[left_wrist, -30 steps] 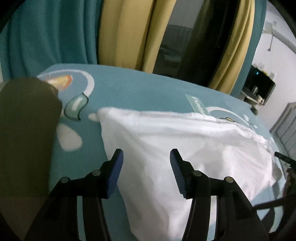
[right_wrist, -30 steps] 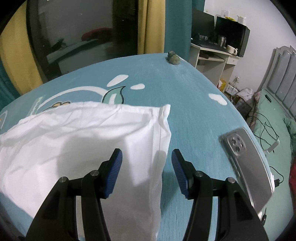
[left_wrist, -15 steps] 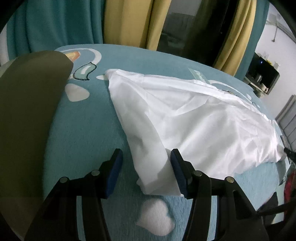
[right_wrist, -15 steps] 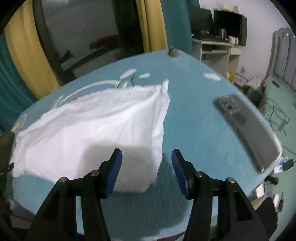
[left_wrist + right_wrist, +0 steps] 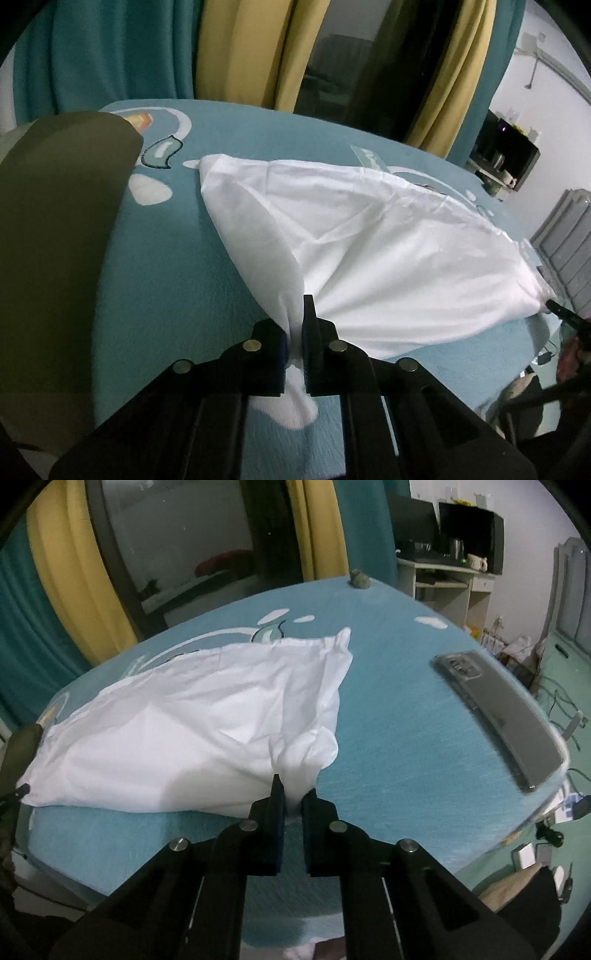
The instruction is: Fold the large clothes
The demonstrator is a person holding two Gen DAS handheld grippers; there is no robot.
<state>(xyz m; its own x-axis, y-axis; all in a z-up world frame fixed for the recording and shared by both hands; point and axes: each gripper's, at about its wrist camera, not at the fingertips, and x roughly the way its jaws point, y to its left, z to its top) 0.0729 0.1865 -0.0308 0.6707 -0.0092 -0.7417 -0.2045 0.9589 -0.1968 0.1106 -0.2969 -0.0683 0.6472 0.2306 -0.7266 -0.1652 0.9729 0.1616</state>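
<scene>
A large white cotton garment [image 5: 369, 236] lies spread and wrinkled on a teal table cover printed with white cloud and heart shapes [image 5: 159, 258], and both grippers have hold of its near edge. The left gripper [image 5: 294, 332], black with blue pads, has its jaws pinched nearly together on the garment's near left corner, so the cloth bunches into a narrow gather there and fans out away from the fingers. The right gripper [image 5: 293, 805], of the same make, is likewise closed down on the garment's near right corner, where the fabric puckers into a small raised knot just beyond the fingertips. The garment's far right corner ends in a little twisted point. To the right of the garment, well apart from it, a phone in a clear case [image 5: 502, 720] lies on the cover near the table's edge. Beyond the garment, at the far rim, sits a small grey-green lump [image 5: 360, 579]. To the garment's left a dull olive-brown shape [image 5: 55, 229] fills the frame's side, too blurred to identify.
</scene>
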